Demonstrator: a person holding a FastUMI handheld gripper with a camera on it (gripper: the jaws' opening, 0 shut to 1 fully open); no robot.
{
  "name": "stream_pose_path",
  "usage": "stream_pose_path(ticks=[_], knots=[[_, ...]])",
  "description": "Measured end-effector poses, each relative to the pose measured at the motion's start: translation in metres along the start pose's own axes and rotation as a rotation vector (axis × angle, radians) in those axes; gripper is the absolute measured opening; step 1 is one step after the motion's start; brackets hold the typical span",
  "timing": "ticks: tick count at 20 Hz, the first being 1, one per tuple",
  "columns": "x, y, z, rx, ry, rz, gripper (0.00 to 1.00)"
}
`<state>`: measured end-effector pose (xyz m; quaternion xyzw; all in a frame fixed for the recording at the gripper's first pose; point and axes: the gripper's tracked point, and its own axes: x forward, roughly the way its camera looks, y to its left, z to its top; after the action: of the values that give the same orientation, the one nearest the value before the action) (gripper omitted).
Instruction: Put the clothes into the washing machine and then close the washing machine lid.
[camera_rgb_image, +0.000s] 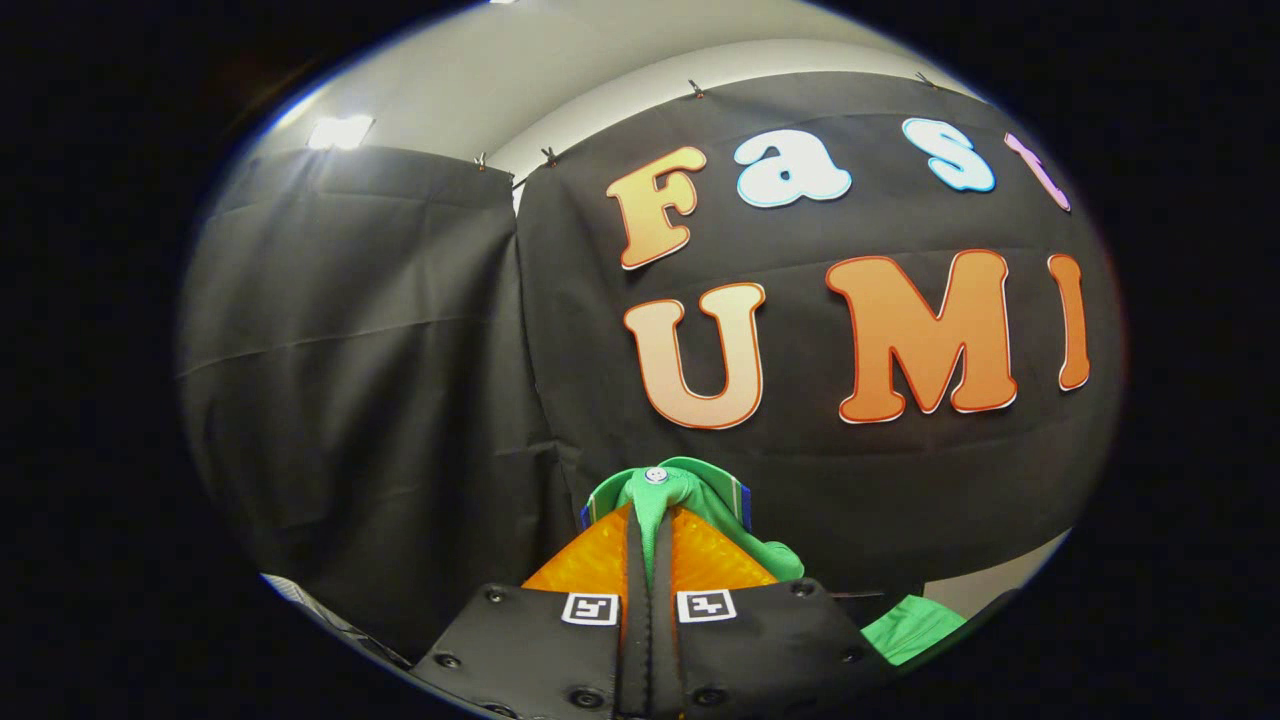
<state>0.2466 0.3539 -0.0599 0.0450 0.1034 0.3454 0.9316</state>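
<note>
We are pinching a green garment (668, 500) between the nearly closed fingers of the tongs (652, 535), lifting it clear before the booth wall (400, 380), its cloth trailing below, presumably carrying it toward the washer.

Handheld two-finger gripper (652, 520): jaws pressed nearly together, ridged diamond-textured inner pads (590, 565). Each finger seated in dark matte mounting block (540, 650) with round screw heads; small square black-and-white fiducial marker (589, 608) atop each block.
</note>
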Motion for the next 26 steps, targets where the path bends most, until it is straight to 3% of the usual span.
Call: stream_pose_path(ticks=[12,18,26], knots=[[0.048,-0.002,-0.067,0.132,0.087,0.010,0.08],[0.058,-0.001,-0.097,0.113,0.135,-0.003,0.08],[0.056,-0.037,-0.199,0.157,0.302,-0.097,0.08]])
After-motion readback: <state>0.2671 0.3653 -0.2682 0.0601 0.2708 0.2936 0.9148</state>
